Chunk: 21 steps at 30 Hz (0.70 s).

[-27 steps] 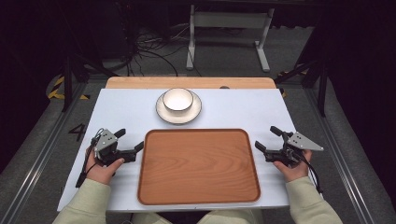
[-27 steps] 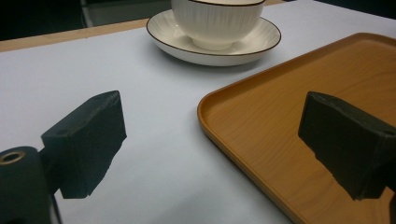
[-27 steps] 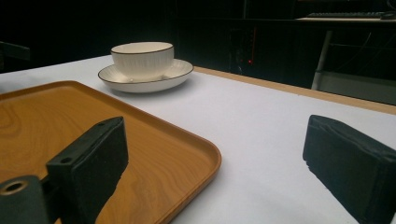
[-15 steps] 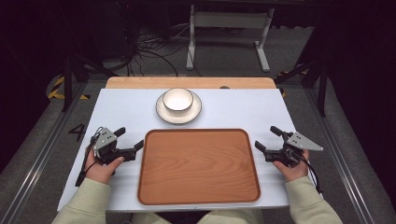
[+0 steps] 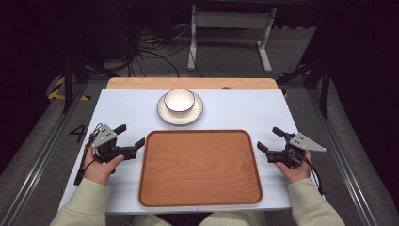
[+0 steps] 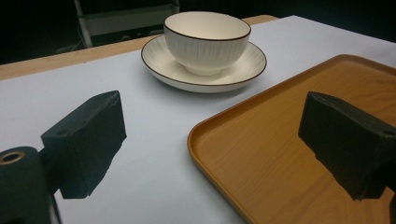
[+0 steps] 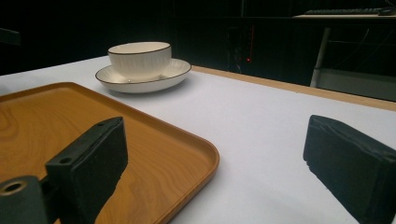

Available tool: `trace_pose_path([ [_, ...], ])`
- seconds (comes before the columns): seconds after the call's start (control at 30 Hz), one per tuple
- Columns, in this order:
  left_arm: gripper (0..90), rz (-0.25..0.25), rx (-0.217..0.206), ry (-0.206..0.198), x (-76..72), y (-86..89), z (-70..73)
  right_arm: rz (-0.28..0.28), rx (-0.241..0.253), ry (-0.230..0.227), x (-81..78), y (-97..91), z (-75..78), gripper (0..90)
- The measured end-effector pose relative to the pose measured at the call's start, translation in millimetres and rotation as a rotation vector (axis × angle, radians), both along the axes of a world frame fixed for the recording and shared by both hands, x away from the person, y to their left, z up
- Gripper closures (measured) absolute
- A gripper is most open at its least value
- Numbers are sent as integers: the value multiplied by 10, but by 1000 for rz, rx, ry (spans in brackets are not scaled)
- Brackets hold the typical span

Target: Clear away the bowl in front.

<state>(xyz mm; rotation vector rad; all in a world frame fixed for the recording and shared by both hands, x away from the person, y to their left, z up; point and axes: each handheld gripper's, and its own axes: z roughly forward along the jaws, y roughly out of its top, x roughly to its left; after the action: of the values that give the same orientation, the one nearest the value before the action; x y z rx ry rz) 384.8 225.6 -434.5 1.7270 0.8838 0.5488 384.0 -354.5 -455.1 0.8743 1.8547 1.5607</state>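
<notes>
A white bowl [image 5: 179, 100] with a dark rim stands on a matching saucer [image 5: 164, 113] at the far middle of the white table. Nearer the person lies an empty wooden tray [image 5: 200, 167]. My left gripper [image 5: 130, 134] rests in a hand just left of the tray, open, with nothing between its jaws. My right gripper [image 5: 267, 138] rests in the other hand just right of the tray, also open and empty. In the left gripper view the left gripper [image 6: 215, 112] straddles the tray's corner [image 6: 201, 135], facing the bowl [image 6: 208, 39]. The right gripper [image 7: 217, 140] looks past the tray [image 7: 70, 116] to the bowl [image 7: 140, 58].
The white table top [image 5: 235, 110] ends at a wooden strip [image 5: 141, 83] along its far edge. Beyond it are a dark floor with cables [image 5: 150, 52] and a metal stand [image 5: 230, 21]. Bare table lies on both sides of the saucer.
</notes>
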Motion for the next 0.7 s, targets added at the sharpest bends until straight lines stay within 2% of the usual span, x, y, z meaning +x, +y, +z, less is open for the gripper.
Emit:
trace_pose_path([
  [0.27,86,7,14,-2,65,-77,102,-4,7,7,4,-4,0,71],
  [0.5,85,-11,17,-10,100,-133,159,-5,7,8,5,-6,0,61],
  [0.7,85,-17,13,12,138,-160,207,-16,2,19,20,1,3,45],
])
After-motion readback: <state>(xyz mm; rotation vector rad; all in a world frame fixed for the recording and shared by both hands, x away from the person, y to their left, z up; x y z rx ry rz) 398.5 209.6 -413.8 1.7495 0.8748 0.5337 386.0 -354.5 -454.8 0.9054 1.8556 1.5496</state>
